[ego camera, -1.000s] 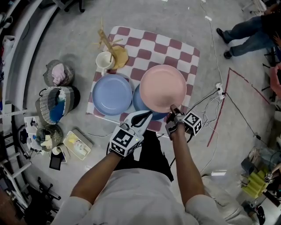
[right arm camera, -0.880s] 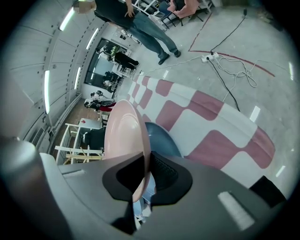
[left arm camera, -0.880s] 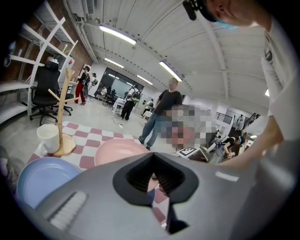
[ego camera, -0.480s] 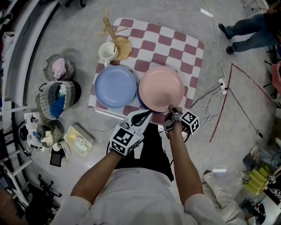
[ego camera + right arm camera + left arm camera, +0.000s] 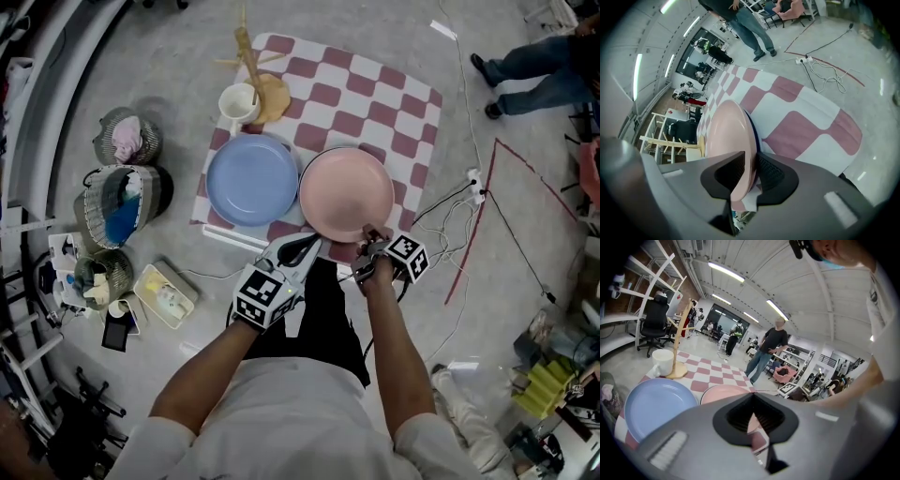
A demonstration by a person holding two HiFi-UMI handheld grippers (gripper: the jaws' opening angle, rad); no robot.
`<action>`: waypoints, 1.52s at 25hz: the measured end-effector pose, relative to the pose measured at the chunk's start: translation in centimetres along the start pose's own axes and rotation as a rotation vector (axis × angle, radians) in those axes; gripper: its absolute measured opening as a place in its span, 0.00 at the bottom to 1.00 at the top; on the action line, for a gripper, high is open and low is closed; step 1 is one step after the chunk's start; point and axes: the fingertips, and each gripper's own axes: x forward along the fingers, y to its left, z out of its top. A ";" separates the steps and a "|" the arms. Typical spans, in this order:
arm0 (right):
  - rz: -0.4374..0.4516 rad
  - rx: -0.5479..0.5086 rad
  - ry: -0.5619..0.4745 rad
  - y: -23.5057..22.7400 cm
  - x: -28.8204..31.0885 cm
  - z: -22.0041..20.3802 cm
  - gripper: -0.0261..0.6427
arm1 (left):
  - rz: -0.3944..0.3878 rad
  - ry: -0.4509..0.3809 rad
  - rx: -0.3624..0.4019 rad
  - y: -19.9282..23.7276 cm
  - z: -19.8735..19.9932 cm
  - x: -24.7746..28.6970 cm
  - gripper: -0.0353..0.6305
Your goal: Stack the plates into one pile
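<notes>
Pink round glossy plate (image 5: 347, 192), its near rim pinched between the jaws of our right gripper (image 5: 371, 234), lies over a dark blue plate (image 5: 754, 132) on the red-and-white checked cloth (image 5: 394, 112) — the first stacking step, we judge, is almost done. Our left gripper (image 5: 314, 242) hangs beside it, jaws pressed together on nothing. Next we would let go and fetch the pale blue round plate (image 5: 251, 178) just to the left — smooth, shallow-rimmed ware that wants a firm edge grip

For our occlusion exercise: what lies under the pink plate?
The rim of a dark blue plate peeks out beneath the pink plate, on the checkered cloth. Its remainder is covered.
</notes>
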 end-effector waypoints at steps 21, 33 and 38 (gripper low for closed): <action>0.158 -0.195 0.104 6.9 -4.1 -7.3 0.08 | 0.102 -0.009 -0.098 2.6 -2.4 -2.6 0.06; 0.274 -0.382 0.231 12.8 -1.7 -14.8 0.05 | 0.304 -0.050 -0.338 9.7 -6.7 -7.0 0.06; 0.306 -0.435 0.285 14.7 -0.7 -17.1 0.05 | 0.423 -0.081 -0.516 13.9 -9.6 -8.4 0.06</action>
